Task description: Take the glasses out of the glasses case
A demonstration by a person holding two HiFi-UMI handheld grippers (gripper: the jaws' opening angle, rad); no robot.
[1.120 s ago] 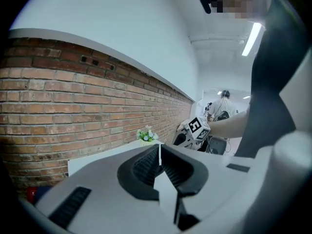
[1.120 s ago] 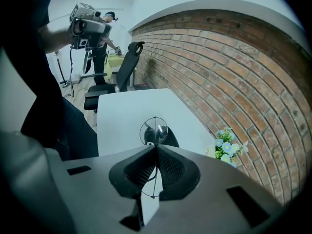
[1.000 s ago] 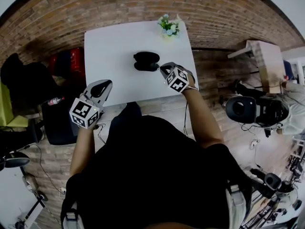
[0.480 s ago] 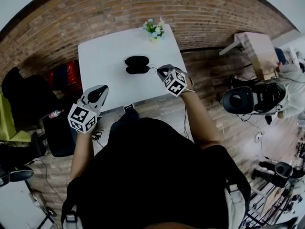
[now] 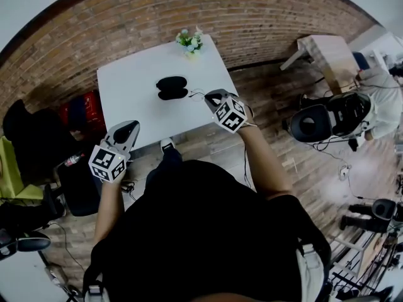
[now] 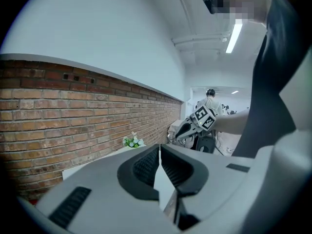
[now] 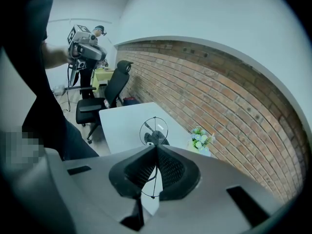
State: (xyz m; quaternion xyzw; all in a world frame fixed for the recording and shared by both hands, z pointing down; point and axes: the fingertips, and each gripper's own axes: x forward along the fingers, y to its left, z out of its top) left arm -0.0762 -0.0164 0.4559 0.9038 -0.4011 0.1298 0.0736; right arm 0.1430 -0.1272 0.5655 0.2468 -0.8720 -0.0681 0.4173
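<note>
The black glasses case [image 5: 172, 87] lies open on the white table [image 5: 132, 99]. My right gripper [image 5: 210, 97] hovers just right of the case, shut on thin wire-rimmed glasses [image 7: 154, 128]. One round lens sticks out past the closed jaws, and the wire runs down between the pads [image 7: 168, 172]. Beyond that lens the case [image 7: 157, 139] shows on the table. My left gripper [image 5: 128, 131] is off the table's near left corner. It [image 6: 160, 152] is shut with nothing between its jaws. The right gripper [image 6: 181, 130] also shows in the left gripper view.
A small pot of flowers [image 5: 189, 40] stands at the table's far edge by the brick wall. A black office chair [image 7: 105, 96] is left of the table, with red bags [image 5: 82, 109] near it. To the right are a wooden table [image 5: 321, 52], camera gear [image 5: 312, 124] and a person [image 5: 378, 99].
Both grippers have lifted and drawn back from the table. The right one has carried the glasses away from the case. The left one has stayed shut and empty.
</note>
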